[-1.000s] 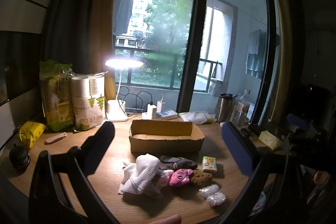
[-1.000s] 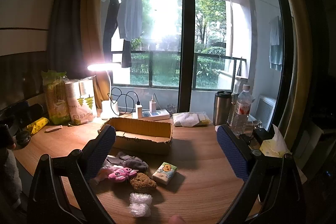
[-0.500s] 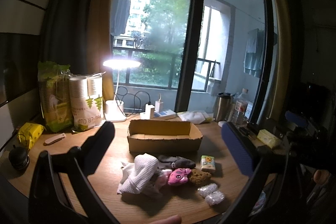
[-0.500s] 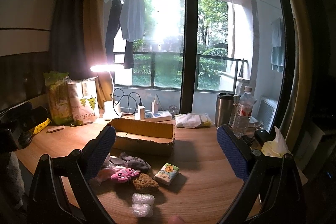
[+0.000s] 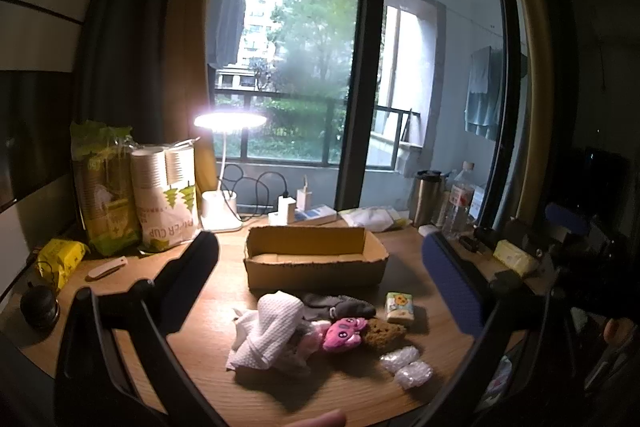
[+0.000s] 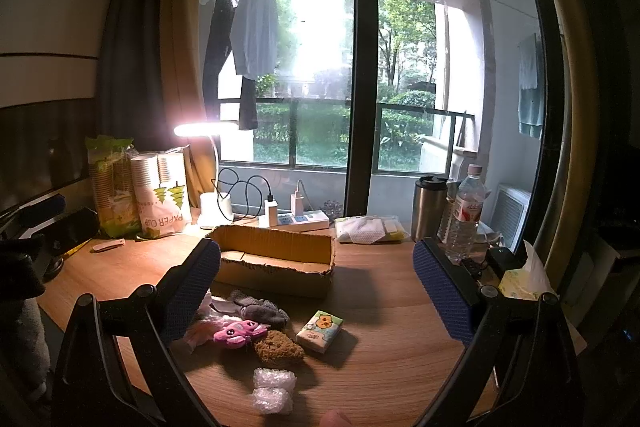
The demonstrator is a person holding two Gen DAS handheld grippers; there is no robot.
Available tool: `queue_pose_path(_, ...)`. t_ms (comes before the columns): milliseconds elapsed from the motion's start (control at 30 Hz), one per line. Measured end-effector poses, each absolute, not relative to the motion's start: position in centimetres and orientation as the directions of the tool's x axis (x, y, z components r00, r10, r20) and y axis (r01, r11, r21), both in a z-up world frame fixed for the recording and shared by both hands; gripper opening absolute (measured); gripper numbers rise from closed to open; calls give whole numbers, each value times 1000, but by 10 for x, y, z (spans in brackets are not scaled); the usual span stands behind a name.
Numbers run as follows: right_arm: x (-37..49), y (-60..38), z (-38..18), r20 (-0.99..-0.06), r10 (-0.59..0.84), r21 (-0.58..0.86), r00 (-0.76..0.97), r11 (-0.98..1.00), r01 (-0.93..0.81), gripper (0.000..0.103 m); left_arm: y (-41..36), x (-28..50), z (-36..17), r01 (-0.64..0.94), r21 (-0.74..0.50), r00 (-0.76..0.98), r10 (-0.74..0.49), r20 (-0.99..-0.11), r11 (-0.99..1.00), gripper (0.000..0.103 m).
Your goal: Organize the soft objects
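A: What had changed over that last second?

B: Very little. Both views drifted a touch, the pile sitting slightly lower and nearer in the left view than a second before, but nothing on the surface (image 5: 208, 339) had moved. I read that as me settling in above the pile, with no item sorted yet.

A: Take me across it, left to right.

B: In the left view, the white cloth (image 5: 269, 331) lay furthest left, heaped over some pink fabric. Next came the grey sock (image 5: 340, 305), then the pink toy (image 5: 343, 331) touching the brown sponge (image 5: 385, 333). The tissue pack (image 5: 399, 307) stood just beside the sponge, and the bubble wrap (image 5: 406, 367) lay nearest me. Behind them all sat the box (image 5: 316, 267), with nothing showing inside it from that angle.

A: And the tongs?

B: The left tongs (image 5: 320, 283) were spread wide and held nothing. The right tongs (image 6: 316, 291) were the same, released, hanging above the pile. In the right view the toy (image 6: 239, 331) lay just beside that tool's left pad.

A: So where did the task stand?

B: At the start, I judged. Every soft thing was outside the box, so a first pick was still to come.
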State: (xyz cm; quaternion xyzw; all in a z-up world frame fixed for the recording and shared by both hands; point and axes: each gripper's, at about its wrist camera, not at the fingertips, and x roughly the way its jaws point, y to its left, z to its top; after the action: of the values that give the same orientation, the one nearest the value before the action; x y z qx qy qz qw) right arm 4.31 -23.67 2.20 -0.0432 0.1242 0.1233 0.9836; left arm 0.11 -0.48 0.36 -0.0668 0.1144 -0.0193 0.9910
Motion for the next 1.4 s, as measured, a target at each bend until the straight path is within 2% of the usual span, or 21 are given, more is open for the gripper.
queue_pose_path(1400, 47, -234, 19, -282, 243, -61, 928, 961, -270, 99, -4, 4, -7, 15, -129, 968, -47, -248, 992, 102)
